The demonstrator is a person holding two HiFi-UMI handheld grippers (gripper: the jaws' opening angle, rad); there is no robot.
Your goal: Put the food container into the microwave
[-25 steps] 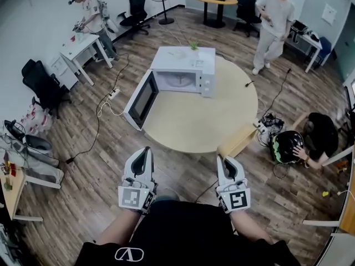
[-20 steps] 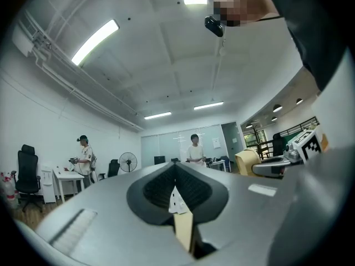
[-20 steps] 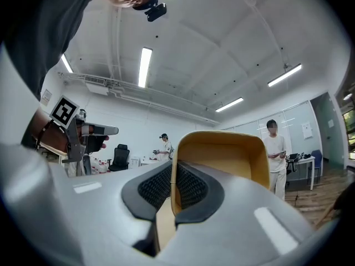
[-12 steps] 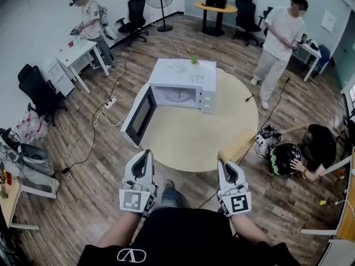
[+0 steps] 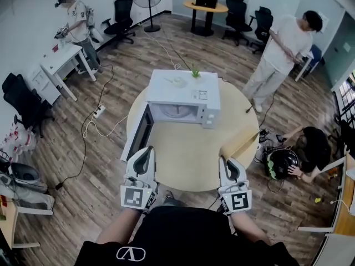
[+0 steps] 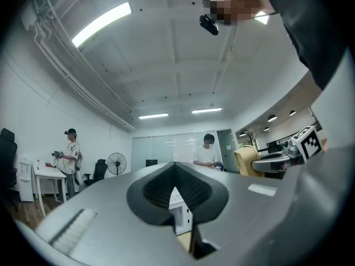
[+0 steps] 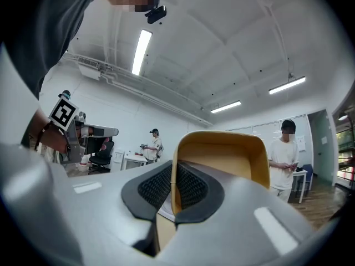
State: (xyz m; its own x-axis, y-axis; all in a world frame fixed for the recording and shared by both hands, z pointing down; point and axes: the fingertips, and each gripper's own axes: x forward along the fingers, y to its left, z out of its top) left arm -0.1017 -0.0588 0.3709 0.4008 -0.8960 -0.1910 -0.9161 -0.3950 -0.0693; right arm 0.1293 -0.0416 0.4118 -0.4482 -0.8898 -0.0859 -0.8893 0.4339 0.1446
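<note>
Right gripper [image 5: 228, 162] pinches the food container [image 5: 239, 143] by its rim. The left gripper [image 5: 145, 153] is pressed together, empty. The open microwave [image 5: 180, 101] lies ahead, to the container's left.

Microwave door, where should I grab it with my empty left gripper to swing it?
Pinch the door at its free outer edge, farthest from the hinge on the microwave's left. It stands wide open, edge-on toward you, so the left gripper can likely come straight from the near side.
</note>
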